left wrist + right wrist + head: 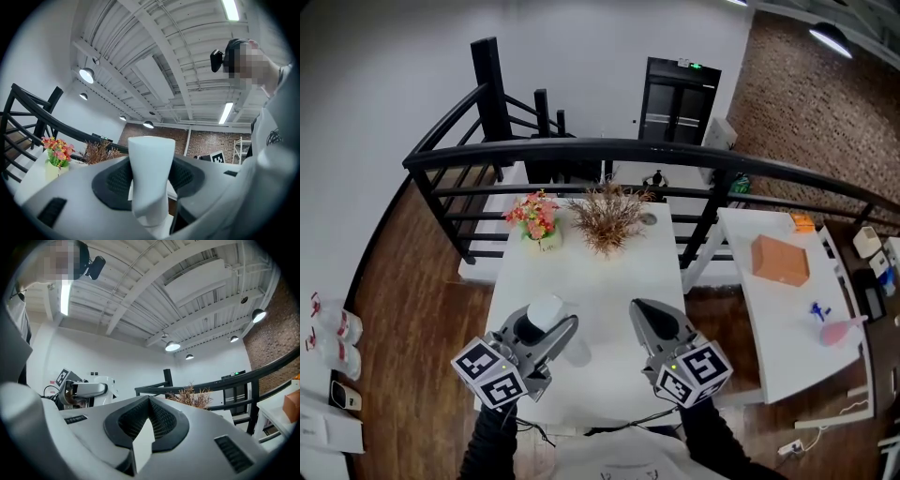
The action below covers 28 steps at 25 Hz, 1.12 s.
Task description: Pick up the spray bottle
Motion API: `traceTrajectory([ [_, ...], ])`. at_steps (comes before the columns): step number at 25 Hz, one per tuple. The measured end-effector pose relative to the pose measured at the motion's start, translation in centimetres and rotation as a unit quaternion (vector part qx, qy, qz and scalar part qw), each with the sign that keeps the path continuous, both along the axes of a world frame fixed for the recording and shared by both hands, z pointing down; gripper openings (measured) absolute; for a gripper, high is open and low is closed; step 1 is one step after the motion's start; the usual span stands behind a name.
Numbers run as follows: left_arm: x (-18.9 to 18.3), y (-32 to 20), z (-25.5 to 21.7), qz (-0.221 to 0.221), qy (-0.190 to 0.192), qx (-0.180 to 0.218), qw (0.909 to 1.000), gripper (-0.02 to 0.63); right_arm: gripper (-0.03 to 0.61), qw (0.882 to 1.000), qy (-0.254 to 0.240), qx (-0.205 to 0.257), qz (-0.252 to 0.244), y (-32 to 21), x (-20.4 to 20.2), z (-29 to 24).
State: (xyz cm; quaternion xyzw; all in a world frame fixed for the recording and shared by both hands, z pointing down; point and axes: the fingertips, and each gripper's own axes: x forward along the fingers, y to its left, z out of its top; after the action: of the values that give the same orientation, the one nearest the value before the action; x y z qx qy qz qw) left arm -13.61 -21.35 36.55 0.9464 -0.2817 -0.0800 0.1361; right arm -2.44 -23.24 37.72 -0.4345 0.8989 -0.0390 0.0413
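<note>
The spray bottle (546, 312) is white and stands upright between the jaws of my left gripper (546, 330), held a little above the near end of the white table (609, 272). In the left gripper view the bottle (151, 150) fills the gap, and both black pads of the left gripper (150, 179) press on its sides. My right gripper (643, 311) hovers beside it on the right, apart from the bottle. The right gripper view shows that gripper (149, 403) with its pads meeting at the tips and nothing between them.
A pot of pink and red flowers (536, 220) and a bunch of dried brown plants (605, 217) stand at the table's far end. A black railing (581, 148) runs behind. A second white table (769, 319) at the right carries an orange box (781, 260).
</note>
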Motion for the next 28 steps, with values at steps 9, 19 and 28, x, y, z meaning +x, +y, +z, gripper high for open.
traceTrajectory([
  [9, 0.2, -0.9, 0.1, 0.001, -0.011, -0.004, 0.9999, 0.206, -0.021, 1.0, -0.004, -0.017, 0.001, -0.9, -0.1, 0.3],
  [19, 0.3, -1.7, 0.9, -0.012, -0.031, -0.015, 0.9993, 0.204, -0.021, 1.0, -0.001, -0.026, -0.001, -1.5, -0.5, 0.7],
  [28, 0.0, -1.3, 1.2, -0.015, -0.036, -0.019, 0.999, 0.204, -0.021, 1.0, -0.002, -0.025, -0.002, -1.0, -1.0, 0.5],
])
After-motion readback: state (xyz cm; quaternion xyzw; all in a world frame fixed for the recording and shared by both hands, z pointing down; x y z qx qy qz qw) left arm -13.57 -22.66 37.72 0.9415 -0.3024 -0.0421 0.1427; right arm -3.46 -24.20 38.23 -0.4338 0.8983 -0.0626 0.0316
